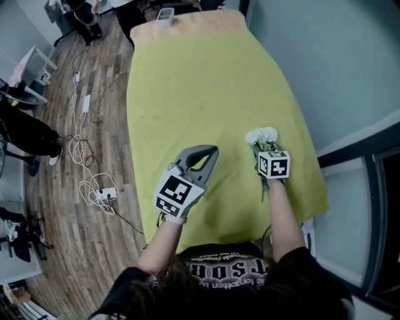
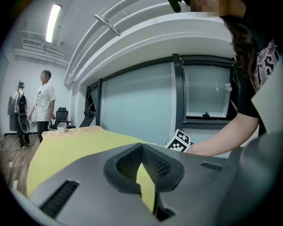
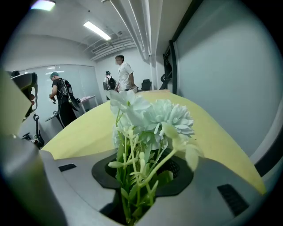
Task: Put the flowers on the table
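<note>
Yellow-green cloth [image 1: 206,81] covers a long bench [image 1: 187,28], which shows bare and tan only at its far end, where a small white container [image 1: 165,15] stands. The flowers [image 1: 262,136], a small bunch of white blooms on green stems, are near the bench's right edge, just ahead of the right hand-held gripper [image 1: 265,150]. Their stems run back under its marker cube [image 1: 274,164]. Whether the blooms touch the cloth cannot be told.

In the right gripper view the stems [image 3: 132,185] stand in the slot between the jaws. The jaws are slightly parted, with a dark gap beside the stems, so the pads do not pinch them.

The left hand-held gripper [image 1: 211,150] is over the cloth near the bench's near end, well apart from the flowers. Its jaws are pressed together at the tips with nothing between them; only a sliver of yellow cloth shows through behind the tips.

Cables [image 1: 87,162] trail across the wooden floor [image 1: 106,94] to the left of the bench. A person in a white shirt [image 3: 125,73] stands beyond its far end.
</note>
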